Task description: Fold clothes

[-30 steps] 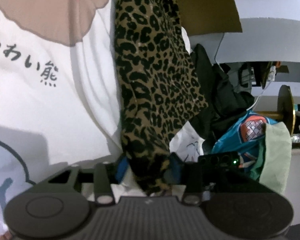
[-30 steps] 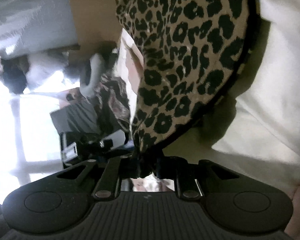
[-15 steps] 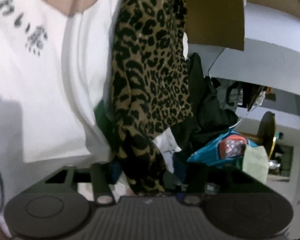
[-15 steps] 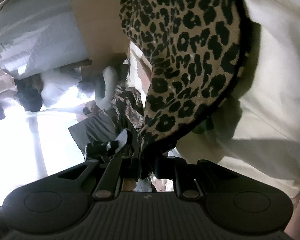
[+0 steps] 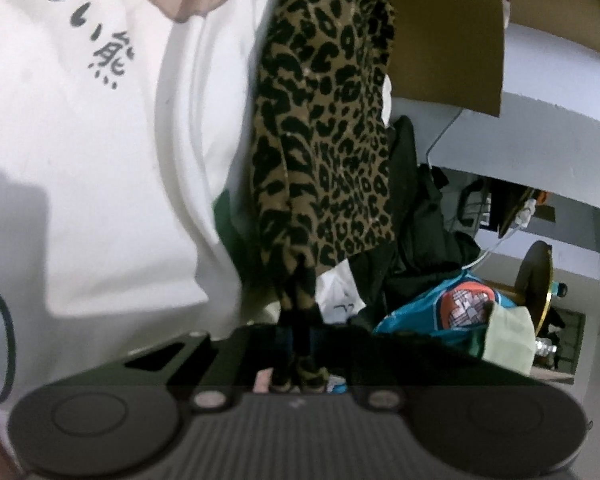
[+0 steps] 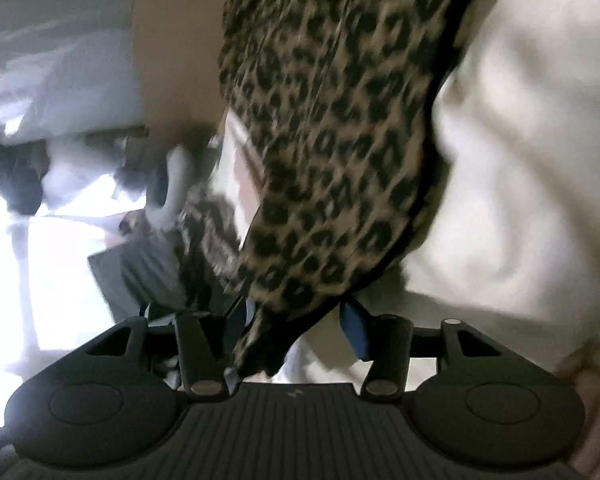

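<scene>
The left claw [image 5: 298,344] is clenched on a bunched corner of the tan-and-black leopard-print fabric garment [image 5: 324,128], which runs straight ahead of it. Left of that claw lies a white printed T-shirt [image 5: 80,168]. The right claw [image 6: 296,340] stands released, fingers spread, the leopard cloth [image 6: 332,128] draped loosely between them; a cream cloth [image 6: 520,160] lies to its right.

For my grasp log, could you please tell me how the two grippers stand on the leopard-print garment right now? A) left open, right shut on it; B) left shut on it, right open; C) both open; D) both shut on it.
B: the left gripper pinches a bunched edge of the leopard-print garment, while the right gripper has its blue pads spread apart, the cloth hanging loose between them.
</scene>
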Demonstrator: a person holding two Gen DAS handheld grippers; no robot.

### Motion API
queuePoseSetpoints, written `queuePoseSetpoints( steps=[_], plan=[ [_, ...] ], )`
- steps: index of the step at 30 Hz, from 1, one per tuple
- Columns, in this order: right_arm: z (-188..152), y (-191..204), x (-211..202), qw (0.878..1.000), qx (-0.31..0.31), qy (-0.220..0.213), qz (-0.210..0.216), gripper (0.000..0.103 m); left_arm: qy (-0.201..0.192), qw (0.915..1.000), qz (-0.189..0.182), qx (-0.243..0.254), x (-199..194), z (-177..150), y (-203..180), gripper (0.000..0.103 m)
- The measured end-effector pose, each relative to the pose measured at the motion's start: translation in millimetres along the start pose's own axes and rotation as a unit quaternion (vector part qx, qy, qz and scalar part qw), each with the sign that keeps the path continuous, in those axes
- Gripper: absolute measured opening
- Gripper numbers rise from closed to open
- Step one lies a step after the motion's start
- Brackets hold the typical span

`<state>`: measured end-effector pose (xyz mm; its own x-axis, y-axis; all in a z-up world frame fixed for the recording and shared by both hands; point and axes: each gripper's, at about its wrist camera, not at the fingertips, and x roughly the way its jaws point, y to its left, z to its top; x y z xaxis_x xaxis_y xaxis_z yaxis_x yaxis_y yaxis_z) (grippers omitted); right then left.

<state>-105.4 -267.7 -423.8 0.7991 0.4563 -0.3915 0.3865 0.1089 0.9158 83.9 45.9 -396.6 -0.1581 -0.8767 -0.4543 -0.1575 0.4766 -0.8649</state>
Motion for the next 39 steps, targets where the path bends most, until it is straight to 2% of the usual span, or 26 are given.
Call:
queuePoseSetpoints(
  steps=[6, 12, 18, 25, 34, 36, 37, 39],
  plan=[
    [25.6, -3.8, -35.1, 0.996, -0.011, -0.079, -0.030, 0.057, 0.000, 0.9999, 0.013, 0.002, -6.1, -1.6, 2.5, 0.006],
    [40.4, -5.0, -53.1, 0.988, -0.026, -0.133, -0.069, 0.057, -0.001, 0.9996, 0.026, 0.007, -11.2, -1.5, -0.1, 0.005],
    [52.5, -7.6, -67.3, 0.976, -0.034, -0.180, -0.118, 0.057, -0.004, 0.9991, 0.040, 0.015, -15.5, -0.3, -5.5, 0.005],
    [64.8, -10.7, -94.8, 0.959, -0.034, -0.239, -0.149, 0.057, -0.005, 0.9982, 0.054, 0.025, -20.2, 2.3, -11.0, 0.005],
    [72.6, -10.1, -96.1, 0.959, -0.044, -0.244, -0.138, 0.054, -0.003, 0.9963, 0.078, 0.037, -23.6, 5.2, -14.3, 0.005],
    [73.2, -9.4, -95.7, 0.960, -0.044, -0.243, -0.134, 0.049, -0.004, 0.9956, 0.084, 0.042, -24.3, 6.2, -16.1, 0.005],
    [73.5, -9.1, -95.5, 0.960, -0.045, -0.242, -0.132, 0.039, -0.004, 0.9953, 0.087, 0.044, -24.7, 6.8, -17.0, 0.005],
    [74.1, -8.3, -95.2, 0.961, -0.045, -0.241, -0.129, 0.028, -0.005, 0.9945, 0.093, 0.048, -25.3, 7.8, -18.8, 0.005]
  ],
)
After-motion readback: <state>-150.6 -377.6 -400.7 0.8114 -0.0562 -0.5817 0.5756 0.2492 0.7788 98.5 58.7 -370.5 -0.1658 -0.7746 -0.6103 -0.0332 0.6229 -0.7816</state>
